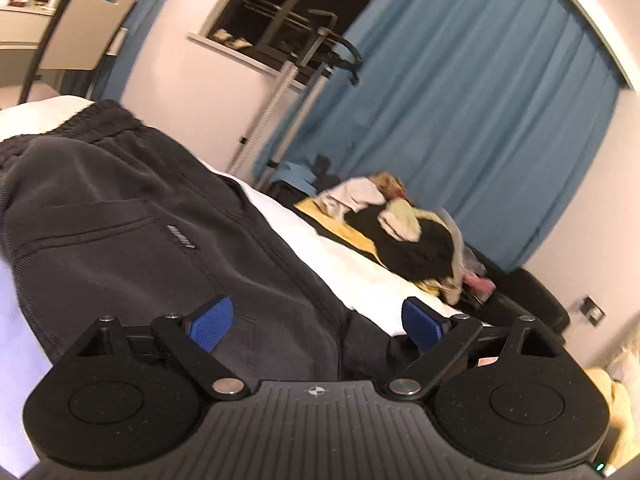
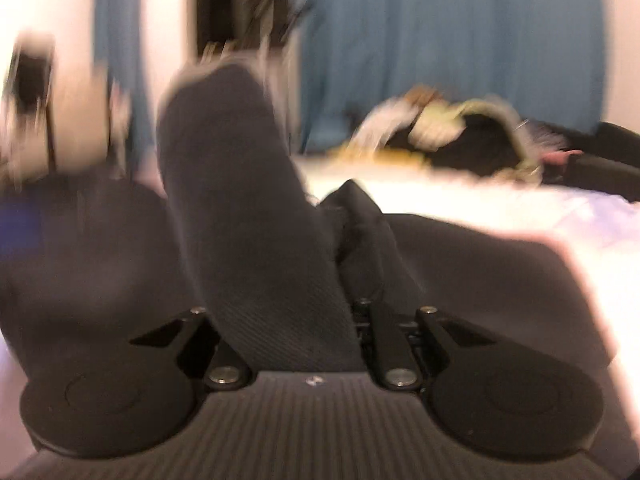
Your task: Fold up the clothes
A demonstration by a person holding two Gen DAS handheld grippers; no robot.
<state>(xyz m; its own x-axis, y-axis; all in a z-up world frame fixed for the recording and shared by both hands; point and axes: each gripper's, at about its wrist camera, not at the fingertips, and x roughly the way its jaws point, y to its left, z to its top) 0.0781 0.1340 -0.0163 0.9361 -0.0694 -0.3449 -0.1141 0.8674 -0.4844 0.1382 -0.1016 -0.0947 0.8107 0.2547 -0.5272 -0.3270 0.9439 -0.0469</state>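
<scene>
Dark grey trousers (image 1: 120, 220) with an elastic waistband and a small label by a pocket lie spread on the white bed (image 1: 340, 264). My left gripper (image 1: 316, 320) hovers low over them, open, blue pads (image 1: 212, 322) wide apart with only flat cloth beneath. In the blurred right wrist view, a flap of the same dark grey trousers (image 2: 240, 200) stands up from between the jaws. My right gripper (image 2: 280, 320) is shut on this flap, its fingertips hidden by the cloth. The remaining cloth lies bunched on the bed (image 2: 480, 208).
A pile of mixed clothes (image 1: 400, 224) (image 2: 460, 132) sits at the bed's far edge. Behind it hang blue curtains (image 1: 460, 100). A metal stand (image 1: 304, 80) rises by a dark window. A chair (image 1: 80, 28) and desk are at the far left.
</scene>
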